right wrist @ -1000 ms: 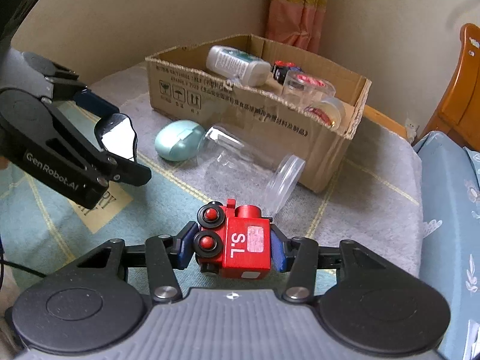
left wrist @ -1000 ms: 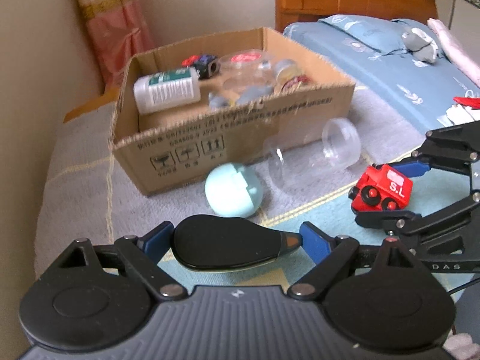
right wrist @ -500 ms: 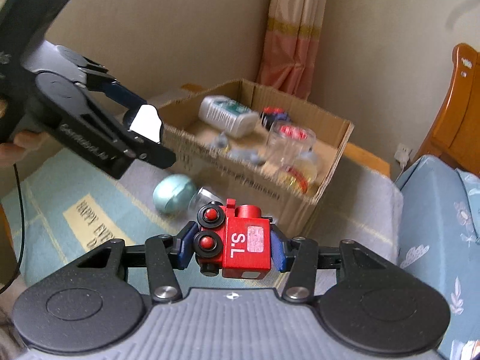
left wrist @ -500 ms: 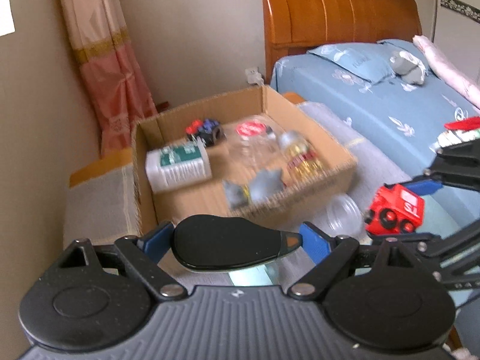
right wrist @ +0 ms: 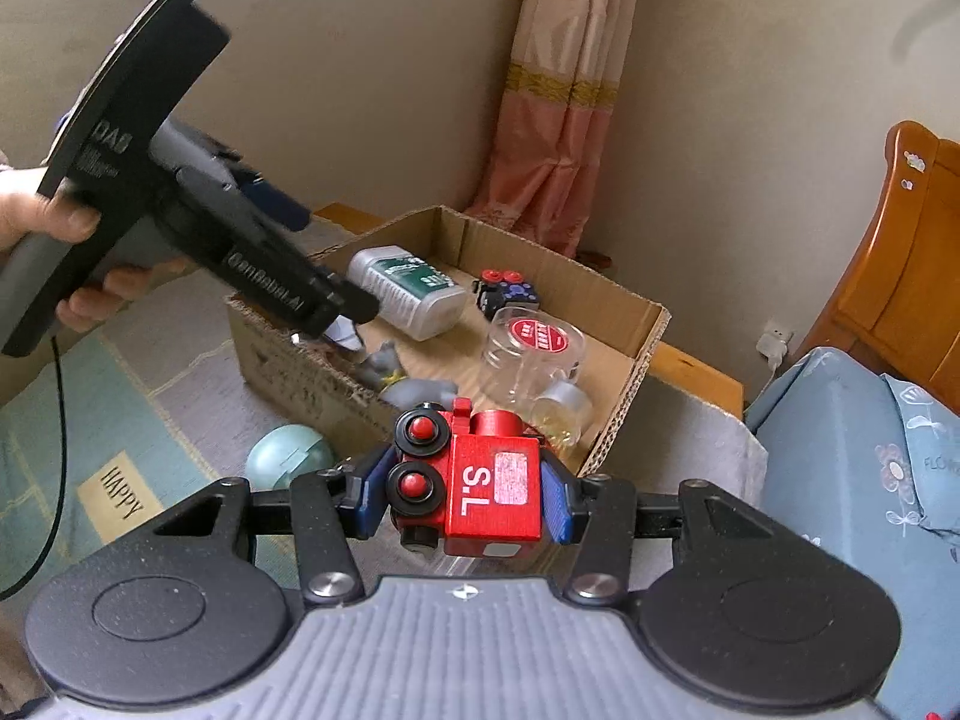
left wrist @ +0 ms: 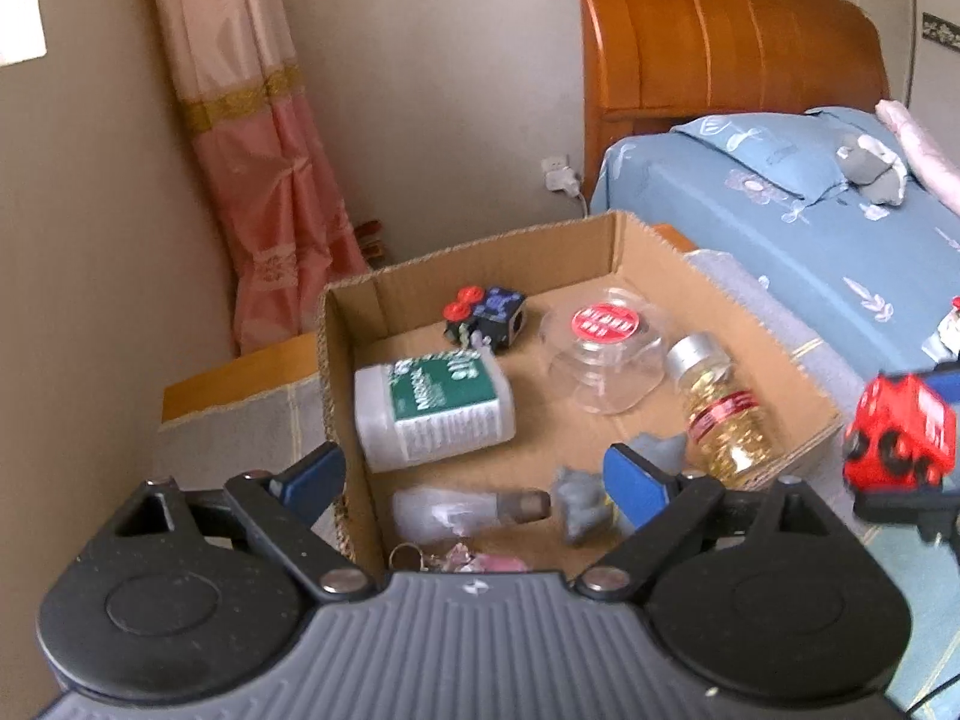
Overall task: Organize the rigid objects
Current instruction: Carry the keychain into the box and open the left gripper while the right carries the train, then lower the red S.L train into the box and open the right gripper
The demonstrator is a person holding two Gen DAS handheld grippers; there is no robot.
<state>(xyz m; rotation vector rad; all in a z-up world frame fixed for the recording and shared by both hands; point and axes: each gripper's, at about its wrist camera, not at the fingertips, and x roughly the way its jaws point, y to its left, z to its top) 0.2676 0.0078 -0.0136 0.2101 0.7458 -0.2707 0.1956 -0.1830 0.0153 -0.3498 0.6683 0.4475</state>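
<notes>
A: What differs from a second ago?

B: Your left gripper (left wrist: 474, 474) then pinched a flat black oval object; now its jaws are opening with nothing between them, and a dark-tipped, blurred shape (left wrist: 474, 507) lies in the open brown cardboard box (left wrist: 708, 282) just beyond the blue fingers (left wrist: 630, 480); I cannot tell if it is the same thing; both claws have also come up over the box.

A: And the right one?

B: Your right gripper (right wrist: 465, 495) is clamped tight on the red blocky toy locomotive marked "S.L" (right wrist: 486, 486); it sits squarely between the blue pads, in front of the box's near wall.

A: Which way does the toy point?

B: Its long axis runs across the claw, pad to pad; the two black wheels with red hubs face your left finger, the "S.L" side faces the camera; the round pale-green case (right wrist: 288, 459) lies outside the box, down left of the claw.
</notes>
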